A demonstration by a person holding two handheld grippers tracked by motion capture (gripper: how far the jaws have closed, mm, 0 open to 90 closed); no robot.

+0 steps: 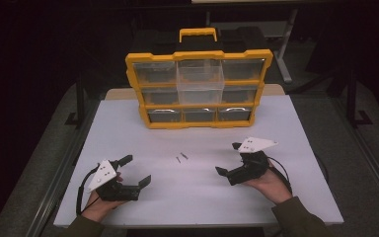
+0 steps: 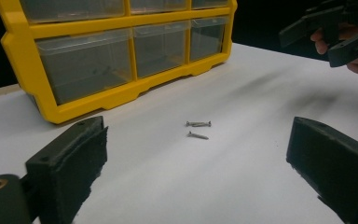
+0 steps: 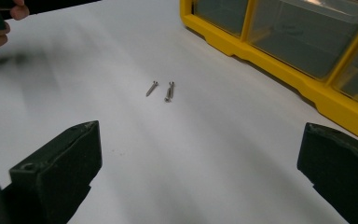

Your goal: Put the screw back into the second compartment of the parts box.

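Spread wide and empty, both sets of jaws. High view: left gripper (image 1: 137, 170) low at the near-left of the white table (image 1: 128, 123), right gripper (image 1: 229, 159) at the near-right, each turned inward toward two small screws (image 1: 181, 157) lying loose on the bare surface between them, well apart from either. Behind, upright at the far edge, a yellow organiser (image 1: 199, 89) with clear drawers; one middle drawer (image 1: 200, 84) pulled forward out of its row.

Left gripper view: black pads low at both sides, screws (image 2: 198, 129) ahead in the gap, one lying almost in line behind the other; organiser (image 2: 116, 51) to the left, right gripper (image 2: 328, 35) held in a hand at upper right. Drawer fronts close enough to look into, contents too dim to tell.

Right gripper view: screws (image 3: 162, 89) ahead and slightly left of centre, resting close together but not touching; organiser (image 3: 307, 42) at upper right.

Judged as the approach before a pick. Next: bring one gripper down over a single screw, jaws narrowed across its shank. Thin and flat on the table, so likely to slip or roll.
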